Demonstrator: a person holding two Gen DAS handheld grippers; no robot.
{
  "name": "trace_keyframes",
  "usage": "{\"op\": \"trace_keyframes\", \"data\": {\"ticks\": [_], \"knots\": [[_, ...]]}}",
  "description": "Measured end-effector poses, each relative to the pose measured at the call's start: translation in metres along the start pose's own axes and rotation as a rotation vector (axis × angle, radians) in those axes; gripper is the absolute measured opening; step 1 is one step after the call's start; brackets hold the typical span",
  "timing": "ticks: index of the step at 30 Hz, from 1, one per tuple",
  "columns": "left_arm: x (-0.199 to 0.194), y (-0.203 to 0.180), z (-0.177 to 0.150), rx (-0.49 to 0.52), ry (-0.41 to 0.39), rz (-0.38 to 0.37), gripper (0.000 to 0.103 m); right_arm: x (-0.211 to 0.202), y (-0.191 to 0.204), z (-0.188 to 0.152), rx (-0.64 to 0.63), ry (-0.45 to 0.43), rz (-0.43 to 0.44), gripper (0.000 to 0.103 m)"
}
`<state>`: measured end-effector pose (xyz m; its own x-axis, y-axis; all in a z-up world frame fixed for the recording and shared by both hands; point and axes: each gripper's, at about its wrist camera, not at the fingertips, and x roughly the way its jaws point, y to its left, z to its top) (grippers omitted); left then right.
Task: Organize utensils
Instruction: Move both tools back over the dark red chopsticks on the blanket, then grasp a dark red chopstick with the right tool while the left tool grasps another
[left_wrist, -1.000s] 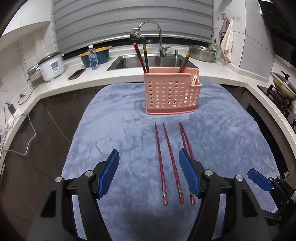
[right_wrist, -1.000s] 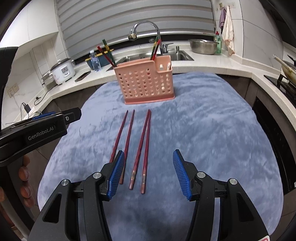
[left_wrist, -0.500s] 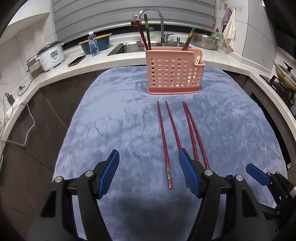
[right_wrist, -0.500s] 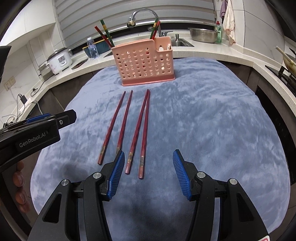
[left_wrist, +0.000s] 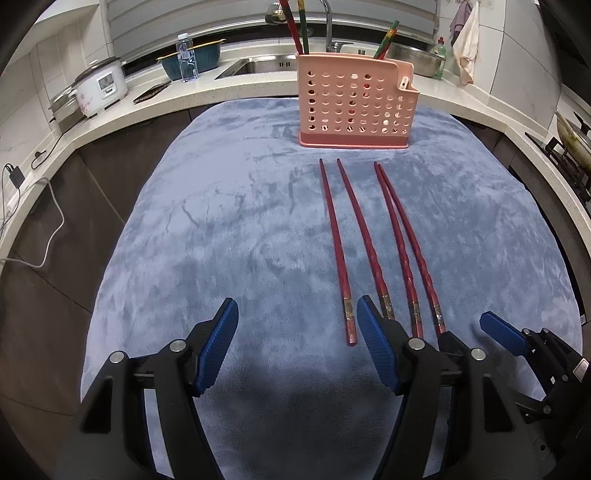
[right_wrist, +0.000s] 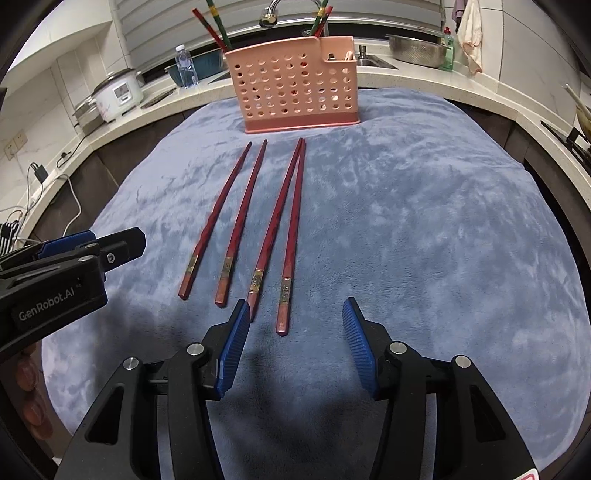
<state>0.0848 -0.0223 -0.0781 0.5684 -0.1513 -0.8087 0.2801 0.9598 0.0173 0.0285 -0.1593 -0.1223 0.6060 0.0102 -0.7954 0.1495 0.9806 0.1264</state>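
Right gripper (right_wrist: 291, 332) closing, empty; left gripper (left_wrist: 295, 341) wide, empty. Straddle one chopstick (right_wrist: 290, 251) at its end farthest from the rack (right_wrist: 295, 88).

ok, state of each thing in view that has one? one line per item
left gripper: open, nothing between its jaws
right gripper: jaws closing, empty; one chopstick's end just ahead of the gap
four red chopsticks: flat on the cloth, right two touching at the tips
pink holder: upright, chopsticks standing inside
blue cloth: spread flat
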Motion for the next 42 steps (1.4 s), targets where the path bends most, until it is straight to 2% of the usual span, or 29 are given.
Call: {"op": "trace_keyframes", "data": {"ticks": [8, 10, 16, 24, 39, 42], "knots": [[0.007, -0.002, -0.003, 0.01, 0.017, 0.005, 0.063, 0.021, 0.005, 0.004, -0.02, 0.019, -0.019, 0.042], [0.008, -0.002, -0.003, 0.01, 0.02, 0.007, 0.063, 0.025, 0.004, 0.003, -0.02, 0.027, -0.023, 0.037], [0.015, -0.001, -0.003, 0.009, 0.034, 0.011, 0.063, 0.03, 0.003, 0.002, -0.041, 0.025, -0.038, 0.03], [0.025, -0.006, -0.007, 0.018, 0.053, -0.01, 0.063, 0.03, -0.006, 0.003, -0.033, 0.026, -0.04, 0.007], [0.046, -0.02, -0.012, 0.033, 0.093, -0.039, 0.063, 0.021, -0.016, -0.002, -0.009, 0.031, -0.032, 0.007], [0.052, -0.021, -0.014, 0.032, 0.106, -0.054, 0.06, 0.019, -0.018, -0.003, -0.005, 0.031, -0.032, 0.007]]}}
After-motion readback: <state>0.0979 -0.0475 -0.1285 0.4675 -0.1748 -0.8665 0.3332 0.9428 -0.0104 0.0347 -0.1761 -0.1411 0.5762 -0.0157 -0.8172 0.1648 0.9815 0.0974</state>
